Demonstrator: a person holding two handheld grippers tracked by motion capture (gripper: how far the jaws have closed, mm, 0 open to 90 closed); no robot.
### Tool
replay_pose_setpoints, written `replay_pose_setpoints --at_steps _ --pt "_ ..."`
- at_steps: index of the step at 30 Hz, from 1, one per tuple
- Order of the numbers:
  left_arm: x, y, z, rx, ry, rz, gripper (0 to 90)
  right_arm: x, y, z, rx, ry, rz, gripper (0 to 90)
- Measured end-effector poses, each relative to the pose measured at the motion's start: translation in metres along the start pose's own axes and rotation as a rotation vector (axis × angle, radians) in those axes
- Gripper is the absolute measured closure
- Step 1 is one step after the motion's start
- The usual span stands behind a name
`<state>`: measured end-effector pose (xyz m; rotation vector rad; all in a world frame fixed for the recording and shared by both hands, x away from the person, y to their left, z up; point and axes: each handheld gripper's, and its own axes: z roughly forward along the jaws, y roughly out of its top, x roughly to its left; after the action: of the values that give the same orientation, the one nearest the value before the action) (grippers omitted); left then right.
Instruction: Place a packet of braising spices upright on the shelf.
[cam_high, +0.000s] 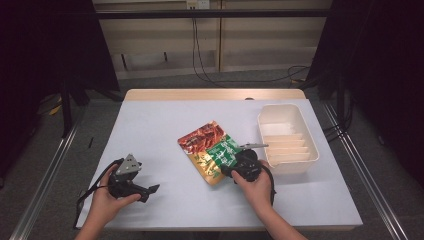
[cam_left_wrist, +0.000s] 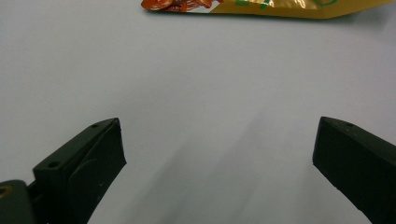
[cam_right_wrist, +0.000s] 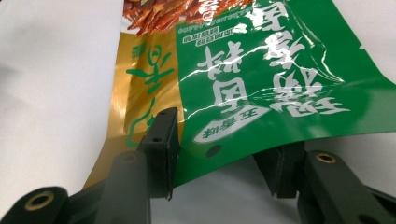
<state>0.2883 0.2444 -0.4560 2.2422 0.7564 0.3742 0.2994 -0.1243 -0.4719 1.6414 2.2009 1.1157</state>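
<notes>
Near the table's (cam_high: 150, 120) right edge, beside a white tray (cam_high: 287, 112), the right gripper (cam_high: 235, 167) is closing on a green packet (cam_right_wrist: 280, 84) lying over a red-and-gold packet (cam_high: 200, 137); its jaws are straddling the edge, best pinched deeper. The left gripper (cam_left_wrist: 219, 154) is hovering with jaws spread, near the front left corner.

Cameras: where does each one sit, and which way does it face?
High view: fixed above the person's side, facing forward and down on the white table; both forearms, left gripper and right gripper show.
Left gripper view: rides the left gripper, facing along its wide-apart jaws over bare table toward the gold packet's edge.
Right gripper view: rides the right gripper, jaws either side of the green packet's corner.
Shared: the gold packet lies in all three; the white bin is in the high view.
</notes>
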Motion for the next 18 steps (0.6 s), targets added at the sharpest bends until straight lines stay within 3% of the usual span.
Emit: replay_pose_setpoints --at_steps 11,18 --pt "0.0 -0.0006 -0.0014 0.014 0.004 0.01 2.1 -0.0005 0.0001 0.0055 0.002 -0.015 0.017 55.7" --pt "-0.0001 -0.0012 -0.0009 0.022 0.004 0.022 2.1 -0.0005 0.0021 0.0064 0.009 -0.023 0.01 70.1"
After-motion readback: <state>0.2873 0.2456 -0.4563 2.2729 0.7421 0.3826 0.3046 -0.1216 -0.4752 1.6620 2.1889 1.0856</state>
